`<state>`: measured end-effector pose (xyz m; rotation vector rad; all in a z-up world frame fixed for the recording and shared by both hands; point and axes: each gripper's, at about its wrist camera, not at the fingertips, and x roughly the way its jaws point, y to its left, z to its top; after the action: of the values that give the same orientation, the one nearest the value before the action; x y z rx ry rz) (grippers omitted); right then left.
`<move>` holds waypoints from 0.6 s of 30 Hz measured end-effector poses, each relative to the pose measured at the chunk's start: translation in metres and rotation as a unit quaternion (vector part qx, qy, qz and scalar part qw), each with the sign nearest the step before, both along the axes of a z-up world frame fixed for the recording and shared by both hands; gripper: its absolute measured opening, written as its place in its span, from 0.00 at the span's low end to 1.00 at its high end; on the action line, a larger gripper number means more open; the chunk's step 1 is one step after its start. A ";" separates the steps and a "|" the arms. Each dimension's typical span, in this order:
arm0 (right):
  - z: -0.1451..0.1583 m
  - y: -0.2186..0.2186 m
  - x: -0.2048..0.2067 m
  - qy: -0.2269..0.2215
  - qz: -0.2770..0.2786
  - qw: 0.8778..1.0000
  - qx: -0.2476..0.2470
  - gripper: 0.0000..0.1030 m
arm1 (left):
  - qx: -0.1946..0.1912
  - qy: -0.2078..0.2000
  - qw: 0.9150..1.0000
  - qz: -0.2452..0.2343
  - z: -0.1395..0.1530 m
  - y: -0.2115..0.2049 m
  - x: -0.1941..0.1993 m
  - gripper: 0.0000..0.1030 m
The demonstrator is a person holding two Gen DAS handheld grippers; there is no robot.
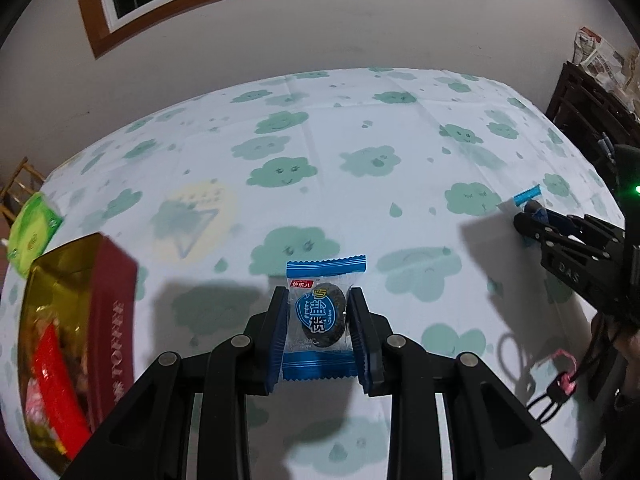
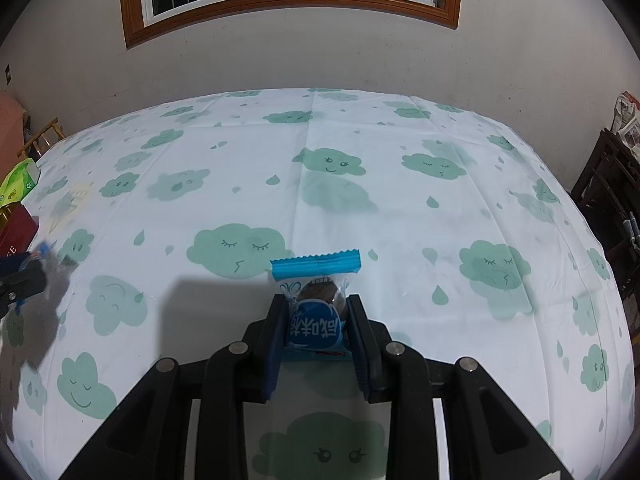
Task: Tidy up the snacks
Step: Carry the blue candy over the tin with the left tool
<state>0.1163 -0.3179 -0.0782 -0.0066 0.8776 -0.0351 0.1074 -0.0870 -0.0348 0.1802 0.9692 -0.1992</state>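
Note:
My left gripper (image 1: 319, 296) is shut on a blue-and-clear snack packet (image 1: 320, 320) with a dark round sweet inside, held above the tablecloth. My right gripper (image 2: 318, 300) is shut on a similar blue packet (image 2: 316, 304), also held above the table. The right gripper also shows at the right edge of the left wrist view (image 1: 528, 220), with its packet's blue end (image 1: 527, 195) sticking out. An open maroon tin (image 1: 80, 320) with a gold inside holds red-wrapped snacks at the left, beside my left gripper.
A green box (image 1: 34, 232) lies behind the tin at the table's left edge. The table (image 2: 320, 200) has a white cloth with green clouds. Dark wooden furniture (image 2: 608, 192) stands to the right. A wall with a window is behind.

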 end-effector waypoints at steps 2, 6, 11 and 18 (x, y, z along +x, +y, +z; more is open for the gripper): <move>0.000 0.000 0.000 0.000 0.000 1.000 0.000 0.29 | 0.005 -0.005 1.000 0.002 0.004 0.002 -0.006 0.25; 0.000 0.000 0.000 0.000 0.000 1.000 0.000 0.29 | 0.023 -0.029 0.999 0.006 0.019 0.008 -0.020 0.25; 0.000 0.000 0.000 0.000 0.000 1.000 -0.001 0.29 | 0.026 -0.039 0.999 0.019 0.034 0.021 -0.028 0.25; 0.000 0.000 0.000 0.000 0.000 1.000 -0.002 0.29 | 0.035 -0.051 0.997 0.053 0.051 0.058 -0.033 0.25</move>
<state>0.1160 -0.3179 -0.0785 -0.0098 0.8777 -0.0363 0.0746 -0.0286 0.0158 0.1996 0.8830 -0.0577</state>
